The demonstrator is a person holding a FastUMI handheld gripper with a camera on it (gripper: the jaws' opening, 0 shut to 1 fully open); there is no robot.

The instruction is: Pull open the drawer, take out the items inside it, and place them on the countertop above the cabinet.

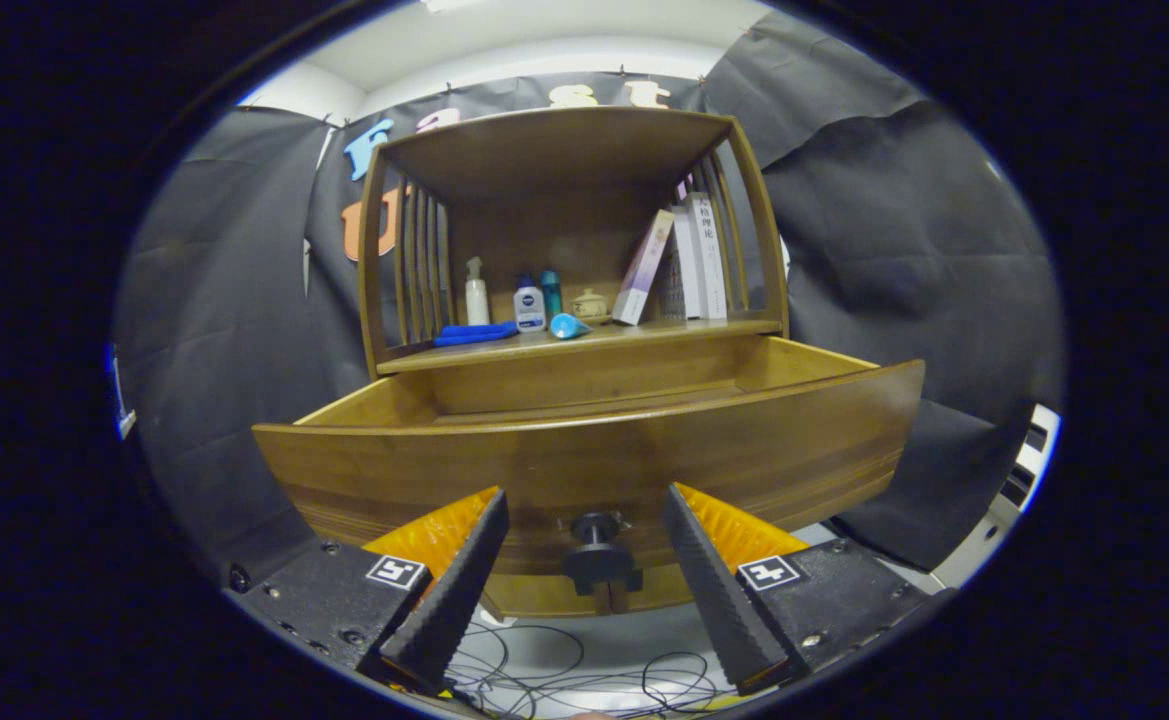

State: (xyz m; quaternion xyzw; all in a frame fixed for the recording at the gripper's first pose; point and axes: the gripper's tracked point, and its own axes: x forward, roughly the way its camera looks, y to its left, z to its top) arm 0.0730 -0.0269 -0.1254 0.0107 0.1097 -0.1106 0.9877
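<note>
Wooden drawer [584, 470] stands pulled open across the middle of the frame, its long axis running left to right, with its dark knob [599, 560] low at centre, between the fingers of the gripper [584, 575]. Those fingers are spread wide and grasp nothing, pointing level at the drawer front from below its rim. Its inside is hidden from here, so the next reach likely goes up and over that rim; the countertop [584, 340] lies just above and behind, already carrying bottles [529, 305] and books [689, 260].
</note>
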